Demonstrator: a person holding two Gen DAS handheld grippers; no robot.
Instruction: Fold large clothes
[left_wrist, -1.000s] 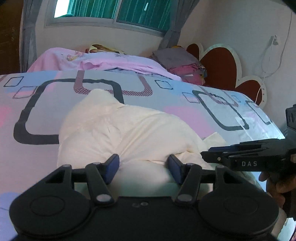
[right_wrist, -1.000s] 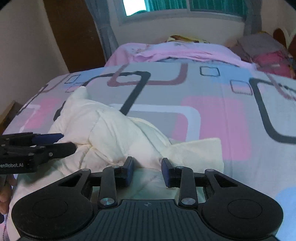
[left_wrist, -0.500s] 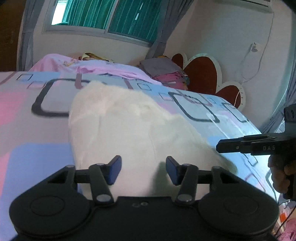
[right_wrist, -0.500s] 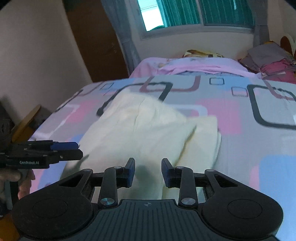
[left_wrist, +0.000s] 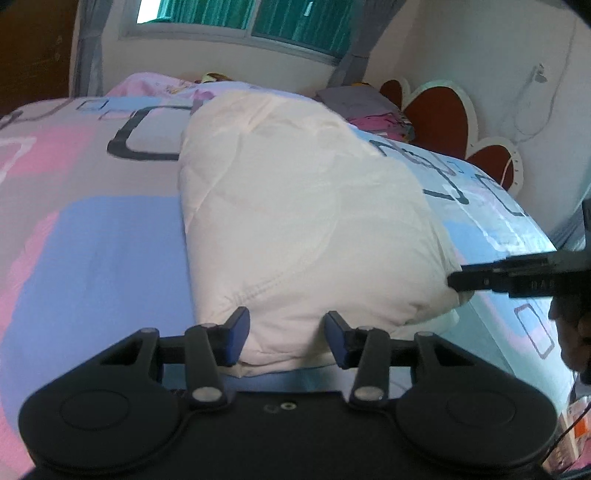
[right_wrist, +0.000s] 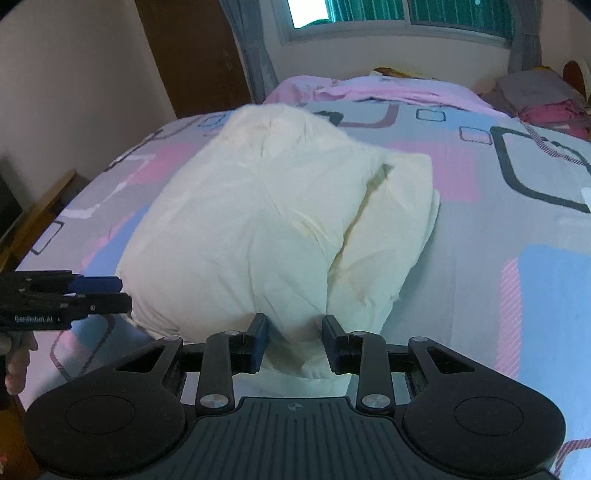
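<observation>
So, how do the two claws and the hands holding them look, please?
Both claws are matte black plastic with blue pads on the fingertips. The left claw has two round discs on a smooth body; white lettering marks its side. The right claw has a ribbed body. No sleeves or cables show.

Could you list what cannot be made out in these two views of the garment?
- Garment type: bunched up in both views, folds hide its shape.
- Its near edge: hidden behind the left gripper and the right gripper.
- Pad contact with the cloth: unclear; left jaws are closing.
- Bed foot: cut off below.
</observation>
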